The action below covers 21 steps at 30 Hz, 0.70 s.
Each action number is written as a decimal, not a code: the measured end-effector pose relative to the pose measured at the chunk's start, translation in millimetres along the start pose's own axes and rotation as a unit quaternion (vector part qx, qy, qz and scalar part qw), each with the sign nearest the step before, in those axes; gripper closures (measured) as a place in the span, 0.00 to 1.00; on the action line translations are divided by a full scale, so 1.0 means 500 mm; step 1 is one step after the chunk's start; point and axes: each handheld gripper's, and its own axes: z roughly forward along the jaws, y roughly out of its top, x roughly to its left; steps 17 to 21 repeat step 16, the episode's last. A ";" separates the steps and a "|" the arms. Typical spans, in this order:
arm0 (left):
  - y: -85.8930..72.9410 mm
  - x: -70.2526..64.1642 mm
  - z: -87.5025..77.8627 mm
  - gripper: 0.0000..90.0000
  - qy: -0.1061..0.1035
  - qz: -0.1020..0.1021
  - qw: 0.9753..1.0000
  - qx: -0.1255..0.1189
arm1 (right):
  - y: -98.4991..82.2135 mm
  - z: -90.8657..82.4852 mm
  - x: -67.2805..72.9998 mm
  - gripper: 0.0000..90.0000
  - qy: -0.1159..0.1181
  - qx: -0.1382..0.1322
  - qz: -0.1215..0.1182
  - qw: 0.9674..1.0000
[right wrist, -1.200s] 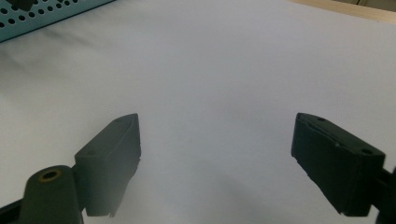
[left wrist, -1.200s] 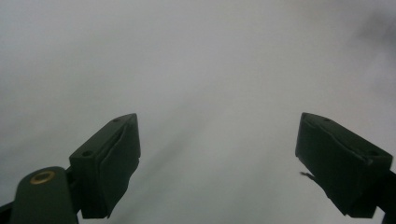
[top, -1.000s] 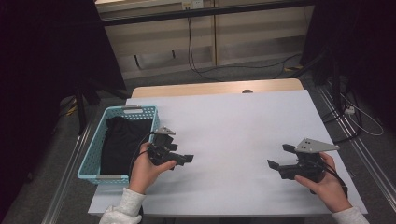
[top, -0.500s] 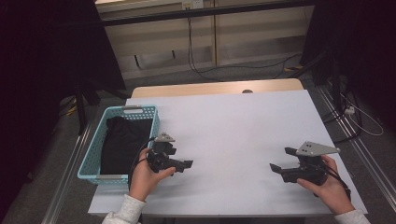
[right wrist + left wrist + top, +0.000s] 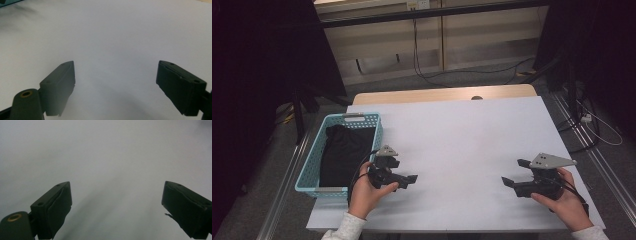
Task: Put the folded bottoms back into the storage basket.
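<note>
The left gripper (image 5: pixel 404 176) has slid slightly toward six o'clock, off the blue basket (image 5: pixel 309 165) holding the black cloth (image 5: pixel 343 152) (at its nine o'clock), jaws spread and empty like the right gripper's (image 5: pixel 514 172), so pickup hasn't begun.

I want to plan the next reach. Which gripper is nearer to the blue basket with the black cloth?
The left gripper. It hovers right beside the blue basket, near its right wall. The right gripper is far off, across the white table near its right edge.
</note>
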 end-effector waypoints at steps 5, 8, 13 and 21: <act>-0.005 0.003 0.000 0.10 0.001 -0.003 1.000 -0.004 | -0.001 0.000 -0.001 0.17 -0.001 0.000 0.000 1.000; -0.008 0.004 0.001 0.10 0.002 -0.002 1.000 -0.003 | -0.001 0.002 -0.001 0.17 0.001 0.002 -0.001 1.000; -0.007 0.007 0.002 0.09 0.001 0.000 1.000 -0.005 | -0.004 0.007 -0.002 0.17 -0.001 0.007 -0.006 1.000; -0.008 0.010 0.002 0.09 0.000 -0.003 1.000 -0.007 | -0.003 0.008 -0.003 0.17 -0.001 0.008 -0.005 1.000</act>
